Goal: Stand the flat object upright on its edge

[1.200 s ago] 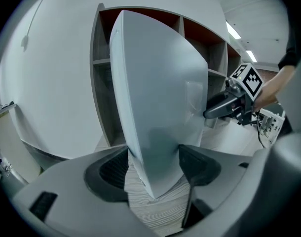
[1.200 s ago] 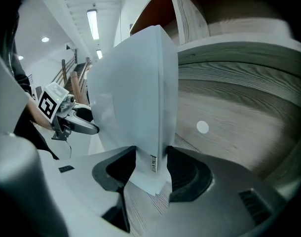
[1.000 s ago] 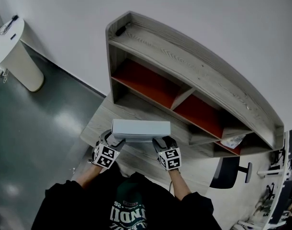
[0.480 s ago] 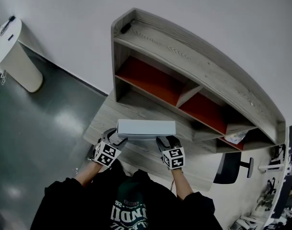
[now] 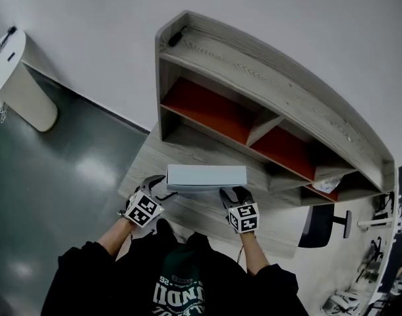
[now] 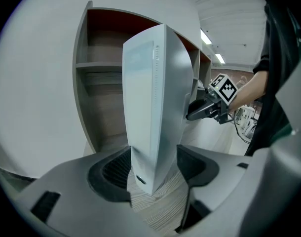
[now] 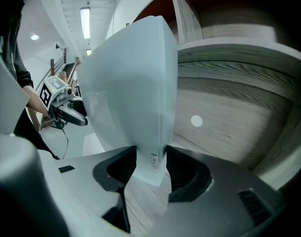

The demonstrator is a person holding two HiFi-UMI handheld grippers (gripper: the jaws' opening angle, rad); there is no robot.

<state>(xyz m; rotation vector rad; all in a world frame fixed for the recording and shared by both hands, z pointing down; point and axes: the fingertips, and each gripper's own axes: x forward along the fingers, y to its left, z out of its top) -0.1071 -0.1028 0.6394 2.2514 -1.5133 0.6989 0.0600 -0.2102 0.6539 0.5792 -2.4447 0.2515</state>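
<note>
While I watch, white box (image 5: 206, 176): upright on its long edge
Left gripper (image 5: 163, 189): jaws, just closing, clamp 1 end
Right gripper (image 5: 230, 193): jaws clamp the other

Flat object (image 5: 206, 176): plain pale grey-white, with a small dark oval mark near one corner.
Worktop (image 5: 148, 160): light grey, streaked wood grain.
Shelf unit (image 5: 280, 84): the same grey wood grain on top, sides and dividers.
Back panels (image 5: 207, 107): dark red.
Wall (image 5: 89, 31): plain white.
Floor (image 5: 49, 176): dark grey-green, glossy, with pale reflections.
Pedestal (image 5: 26, 91): cream white.
Sleeve (image 5: 76, 275): black.
Shirt print (image 5: 181, 288): green and white lettering on black.
</note>
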